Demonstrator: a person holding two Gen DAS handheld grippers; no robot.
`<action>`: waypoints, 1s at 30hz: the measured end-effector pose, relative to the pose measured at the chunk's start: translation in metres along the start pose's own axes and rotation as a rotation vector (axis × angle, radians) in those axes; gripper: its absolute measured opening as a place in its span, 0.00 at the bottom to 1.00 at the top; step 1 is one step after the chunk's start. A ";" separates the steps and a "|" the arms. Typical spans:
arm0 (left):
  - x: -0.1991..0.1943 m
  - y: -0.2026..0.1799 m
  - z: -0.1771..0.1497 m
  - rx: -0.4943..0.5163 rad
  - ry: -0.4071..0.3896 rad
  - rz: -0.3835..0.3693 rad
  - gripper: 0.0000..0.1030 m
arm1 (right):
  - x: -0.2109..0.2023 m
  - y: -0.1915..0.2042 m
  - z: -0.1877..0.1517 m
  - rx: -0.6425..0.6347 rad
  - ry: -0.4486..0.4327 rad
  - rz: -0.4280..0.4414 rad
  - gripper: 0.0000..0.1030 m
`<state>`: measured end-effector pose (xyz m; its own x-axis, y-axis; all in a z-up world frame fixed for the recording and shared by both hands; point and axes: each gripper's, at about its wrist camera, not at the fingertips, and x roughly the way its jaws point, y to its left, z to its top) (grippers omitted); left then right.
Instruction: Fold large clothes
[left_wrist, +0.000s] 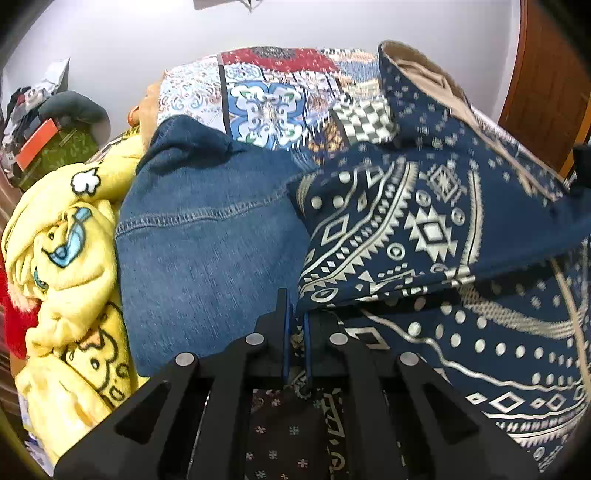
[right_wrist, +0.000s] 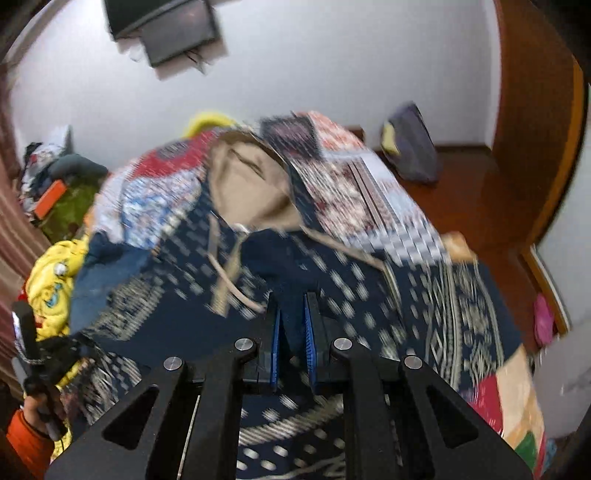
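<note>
We worked at a bed covered with a patchwork quilt (left_wrist: 273, 107), set against a white wall (left_wrist: 147, 33). The navy patterned hoodie (left_wrist: 424, 229) lay across the quilt, its tan-lined hood (right_wrist: 251, 184) toward the wall. The left gripper (left_wrist: 295, 332) was clamped narrow on the hoodie's edge. The right gripper (right_wrist: 293, 332) pinched a fold of the hoodie between its blue pads (right_wrist: 309, 332). Blue jeans (left_wrist: 199, 251) lay just beside the hoodie, with a yellow cartoon blanket (left_wrist: 70, 266) beyond them.
</note>
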<state>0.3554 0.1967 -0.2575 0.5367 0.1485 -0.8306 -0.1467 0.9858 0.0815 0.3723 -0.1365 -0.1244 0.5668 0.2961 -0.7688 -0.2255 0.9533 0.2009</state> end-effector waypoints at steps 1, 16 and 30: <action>0.002 -0.003 -0.002 0.007 0.010 0.007 0.06 | 0.007 -0.008 -0.007 0.021 0.026 -0.003 0.10; -0.013 -0.016 -0.025 0.115 0.137 0.030 0.34 | 0.019 -0.068 -0.061 0.048 0.279 -0.010 0.23; -0.101 -0.063 0.016 0.128 -0.033 -0.066 0.82 | -0.072 -0.100 -0.033 0.053 0.094 -0.027 0.60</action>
<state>0.3232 0.1212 -0.1698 0.5689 0.0835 -0.8182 -0.0038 0.9951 0.0989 0.3276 -0.2549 -0.1091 0.4951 0.2655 -0.8273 -0.1677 0.9635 0.2089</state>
